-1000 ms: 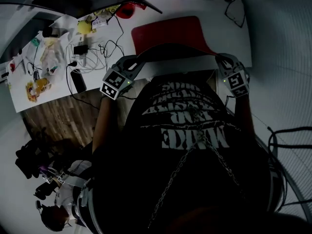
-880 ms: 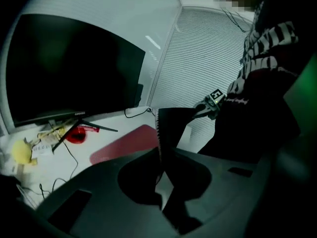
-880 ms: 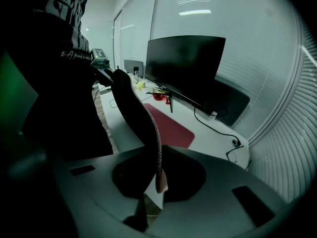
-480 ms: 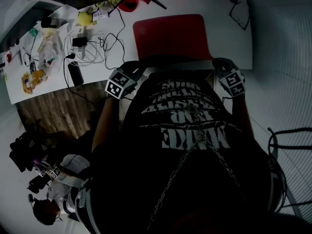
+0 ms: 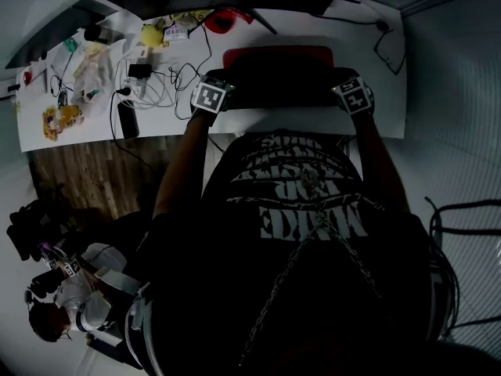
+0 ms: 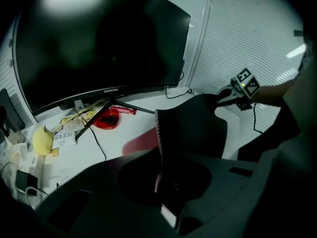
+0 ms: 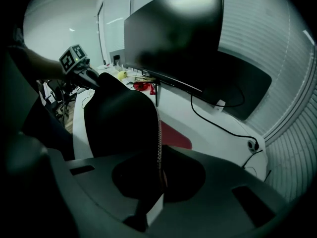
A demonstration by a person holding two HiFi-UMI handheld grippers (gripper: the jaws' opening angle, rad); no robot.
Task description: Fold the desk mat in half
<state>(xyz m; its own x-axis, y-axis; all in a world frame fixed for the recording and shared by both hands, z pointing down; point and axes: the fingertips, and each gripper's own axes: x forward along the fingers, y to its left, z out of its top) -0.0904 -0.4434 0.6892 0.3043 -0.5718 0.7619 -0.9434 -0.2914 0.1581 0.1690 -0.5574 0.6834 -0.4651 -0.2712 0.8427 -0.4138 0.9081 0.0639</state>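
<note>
White desk (image 5: 385, 84) fills the upper part of the head view, and a dark curved monitor (image 6: 99, 43) stands along its far edge. The left gripper (image 6: 161, 180) has its jaws pinched narrow on one near corner of the desk mat (image 6: 195, 123), whose ribbed edge rises straight out from between them. The right gripper (image 7: 157, 182) is clamped in the same way on the other near corner, with the mat's edge running up from its jaws.

Between the two grippers the lifted part of the mat stretches as a black sheet, raised off the desk with its dark underside showing. The far part of the mat lies flat on the desk with its red face up, just beyond and below both grippers, toward the monitor. From above, the left gripper sits over the mat's left side and the right gripper over its right side.

Further out, a red round object (image 6: 106, 119) lies by the monitor's stand and a yellow object (image 6: 42, 139) beside it. A tangle of cables (image 5: 156, 84) lies left of the mat. Wooden floor (image 5: 94, 178) shows below the desk edge.
</note>
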